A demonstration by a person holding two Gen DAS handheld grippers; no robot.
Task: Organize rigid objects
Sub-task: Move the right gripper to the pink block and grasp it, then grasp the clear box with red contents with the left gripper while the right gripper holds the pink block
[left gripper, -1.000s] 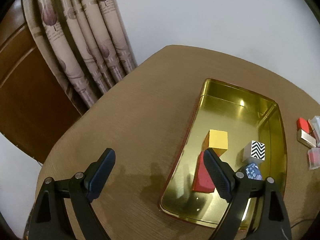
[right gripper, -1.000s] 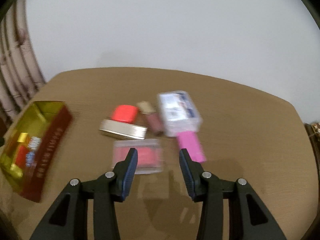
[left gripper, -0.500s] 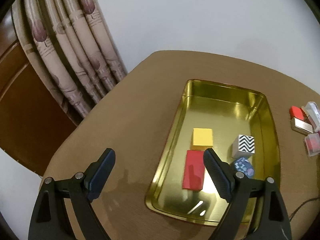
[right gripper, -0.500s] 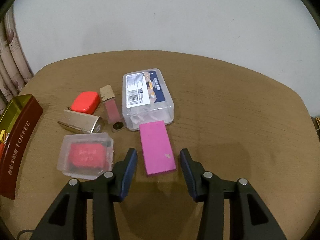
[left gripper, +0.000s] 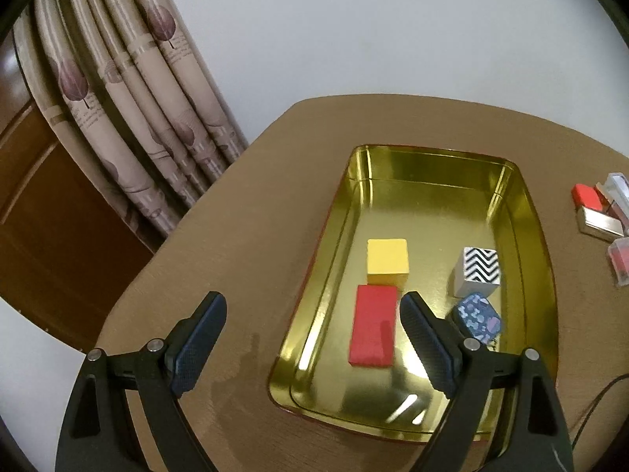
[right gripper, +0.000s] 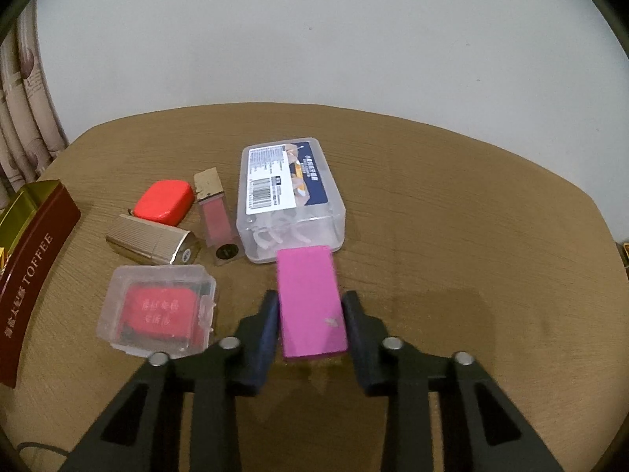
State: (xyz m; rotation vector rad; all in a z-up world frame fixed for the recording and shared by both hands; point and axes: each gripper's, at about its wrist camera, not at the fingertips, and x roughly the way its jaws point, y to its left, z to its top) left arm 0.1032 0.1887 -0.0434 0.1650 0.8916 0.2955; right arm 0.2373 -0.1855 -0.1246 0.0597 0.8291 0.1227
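**Right Gripper Closed on Pink Block; Left Gripper Released Over Tin**

The round wooden table carries all items. On one side lies the gold tin, its outer wall dark red and lettered "TOFFEE". Inside the tin lie a red block, a yellow cube touching its far end, a zigzag-patterned cube, and a blue patterned piece just beside that cube.

Outside the tin, a clear plastic box with a printed label lies flat. The pink block lies on the table, its far end touching this box. To one side are a small clear case with a red insert, a ribbed gold case, a red rounded case and a pink tube.

The right gripper has just been closing; its pads press both long sides of the pink block. The left gripper stands wide and released, holding nothing, one finger above the tin, the other above bare table.
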